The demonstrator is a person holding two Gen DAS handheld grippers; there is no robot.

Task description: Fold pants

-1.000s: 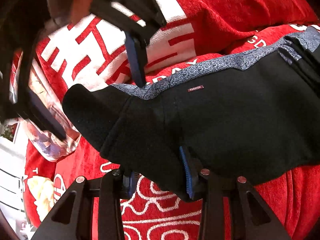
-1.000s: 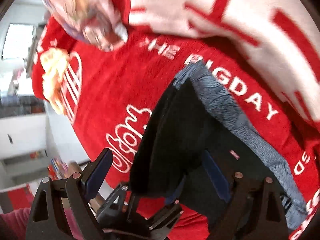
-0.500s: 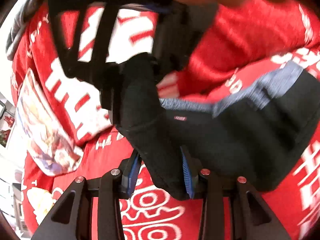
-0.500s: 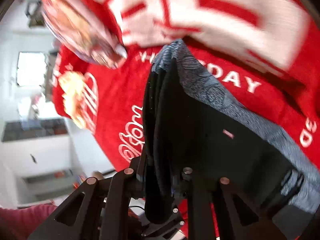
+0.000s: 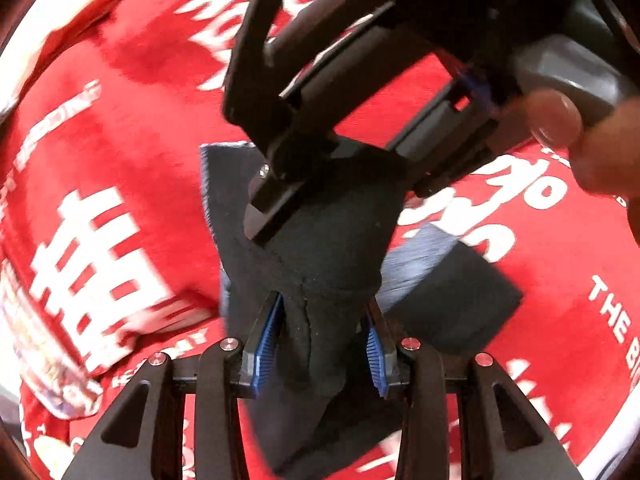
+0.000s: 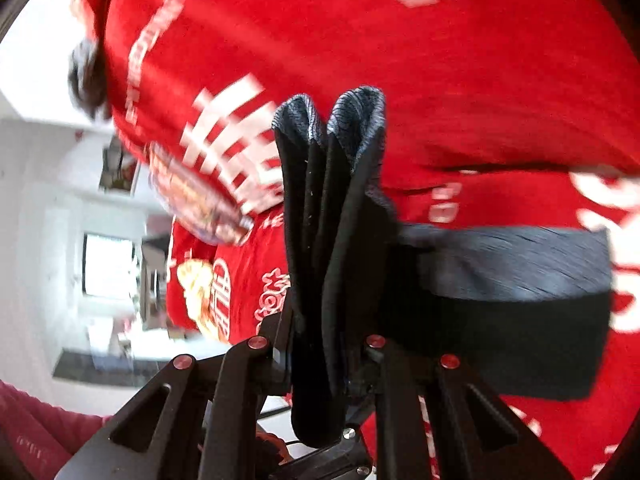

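The black pants (image 5: 332, 248) with a grey speckled waistband hang lifted above a red bedspread. My left gripper (image 5: 325, 340) is shut on a bunched black fold of them, its blue pads (image 5: 267, 340) pressing both sides. In the left wrist view the right gripper's black frame (image 5: 320, 92) fills the top, gripping the same cloth higher up, a person's fingers (image 5: 560, 120) on its handle. In the right wrist view my right gripper (image 6: 324, 344) is shut on several stacked layers of the pants (image 6: 328, 220), grey waistband ends uppermost; the rest trails right, folded over.
The red bedspread (image 5: 120, 120) with white lettering covers the bed under both grippers. A patterned pillow (image 6: 196, 196) lies at the bed's left. Beyond the bed edge a white room with a window (image 6: 108, 264) shows. A pink sleeve (image 6: 36, 424) sits at the lower left.
The right gripper closed from open onto the pants' stacked layers. Both grippers rose and swept across the bed, lifting the pants off the spread; the right gripper now looms close over the left.
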